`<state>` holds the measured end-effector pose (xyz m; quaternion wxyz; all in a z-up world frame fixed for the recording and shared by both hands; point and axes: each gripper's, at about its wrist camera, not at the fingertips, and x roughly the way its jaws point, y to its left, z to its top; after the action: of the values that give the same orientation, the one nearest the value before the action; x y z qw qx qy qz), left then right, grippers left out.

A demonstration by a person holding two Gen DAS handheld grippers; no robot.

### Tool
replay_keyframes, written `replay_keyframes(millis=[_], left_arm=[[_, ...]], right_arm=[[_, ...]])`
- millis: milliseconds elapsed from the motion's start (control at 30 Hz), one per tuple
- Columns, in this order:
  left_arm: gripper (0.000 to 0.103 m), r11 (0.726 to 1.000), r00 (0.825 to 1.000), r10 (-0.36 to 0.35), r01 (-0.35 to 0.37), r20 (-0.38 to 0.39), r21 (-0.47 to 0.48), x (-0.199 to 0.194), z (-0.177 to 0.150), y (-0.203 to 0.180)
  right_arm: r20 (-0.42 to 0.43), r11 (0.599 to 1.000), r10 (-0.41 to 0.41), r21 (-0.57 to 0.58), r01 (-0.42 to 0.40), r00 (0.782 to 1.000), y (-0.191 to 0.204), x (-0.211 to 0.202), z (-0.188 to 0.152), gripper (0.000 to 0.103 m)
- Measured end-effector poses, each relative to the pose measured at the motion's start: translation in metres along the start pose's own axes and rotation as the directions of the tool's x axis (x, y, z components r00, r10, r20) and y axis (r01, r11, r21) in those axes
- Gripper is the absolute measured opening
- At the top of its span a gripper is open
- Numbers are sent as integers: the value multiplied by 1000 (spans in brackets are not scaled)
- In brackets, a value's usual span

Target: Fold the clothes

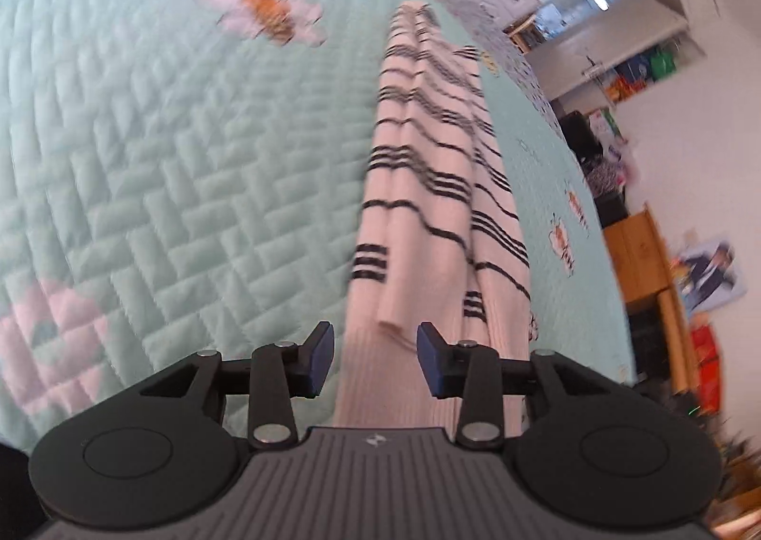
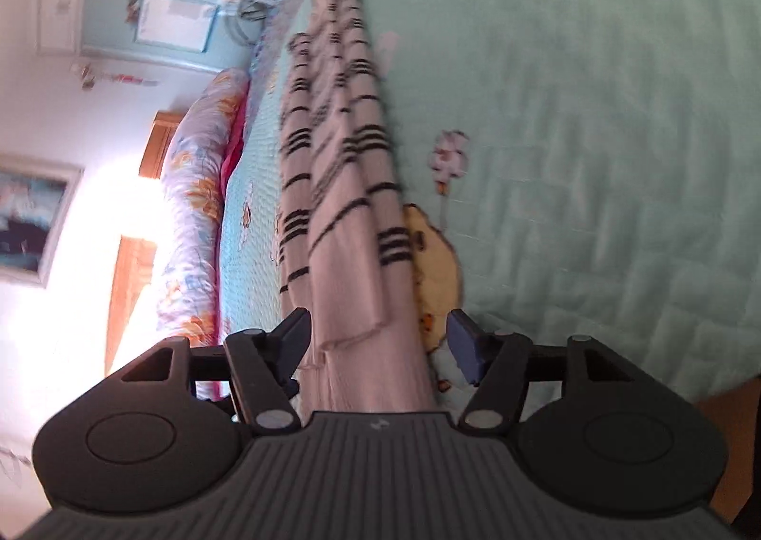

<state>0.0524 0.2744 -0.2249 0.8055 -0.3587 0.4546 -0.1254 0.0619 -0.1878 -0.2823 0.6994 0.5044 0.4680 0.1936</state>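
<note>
On the green quilted bed (image 1: pixel 142 150), the striped sweater (image 1: pixel 428 169) is lying folded long and narrow, with a flowery pillow roll (image 2: pixel 195 207) lying nearby. Left claw (image 1: pixel 375 361) and right claw (image 2: pixel 380 345) are both hanging open around its ends, not pinching.

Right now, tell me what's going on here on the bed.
A person with a gripper in each hand is folding a striped garment on a mint quilted bedspread. It lies in a long narrow strip. The left gripper and right gripper sit at opposite ends, jaws open astride the cloth, pads not pressing it.
</note>
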Motion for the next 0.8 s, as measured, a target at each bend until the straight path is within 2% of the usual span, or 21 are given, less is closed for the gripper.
replay_keyframes(millis=[67, 133, 167, 300, 367, 533, 600, 667, 700, 733, 800], left_arm=[[50, 997, 999, -38, 36, -23, -68, 6, 5, 11], [63, 988, 995, -92, 86, -38, -126, 11, 10, 20], [65, 983, 992, -116, 108, -43, -146, 13, 13, 23], [71, 979, 988, -134, 121, -74, -165, 16, 24, 23], [76, 976, 985, -145, 128, -89, -175, 17, 28, 22], [97, 969, 978, -182, 159, -107, -189, 28, 32, 13], [103, 969, 975, -190, 167, -113, -182, 32, 34, 8], [102, 976, 977, -180, 162, -118, -144, 35, 33, 0], [98, 979, 977, -177, 163, -117, -124, 37, 32, -4], [79, 981, 977, -174, 160, -127, -114, 41, 31, -7], [51, 985, 976, -153, 138, -154, -104, 50, 28, -11]], right_arm=[[1, 994, 49, 94, -49, 999, -17, 4, 3, 65], [4, 985, 92, 149, -92, 996, -26, 8, 5, 65], [4, 980, 108, 169, -107, 994, -28, 10, 7, 65], [-34, 985, 98, 143, -92, 995, -17, 25, 14, 70], [-61, 991, 81, 115, -74, 995, -8, 32, 18, 77], [-114, 998, 41, 44, -36, 993, 14, 54, 17, 80], [-121, 999, 42, 35, -38, 992, 17, 59, 17, 80], [-120, 999, 45, 30, -42, 992, 19, 62, 16, 80], [-119, 999, 44, 26, -41, 992, 20, 63, 16, 79], [-120, 999, 39, 19, -37, 992, 21, 64, 15, 74], [-121, 1000, 29, 6, -29, 992, 22, 66, 14, 62]])
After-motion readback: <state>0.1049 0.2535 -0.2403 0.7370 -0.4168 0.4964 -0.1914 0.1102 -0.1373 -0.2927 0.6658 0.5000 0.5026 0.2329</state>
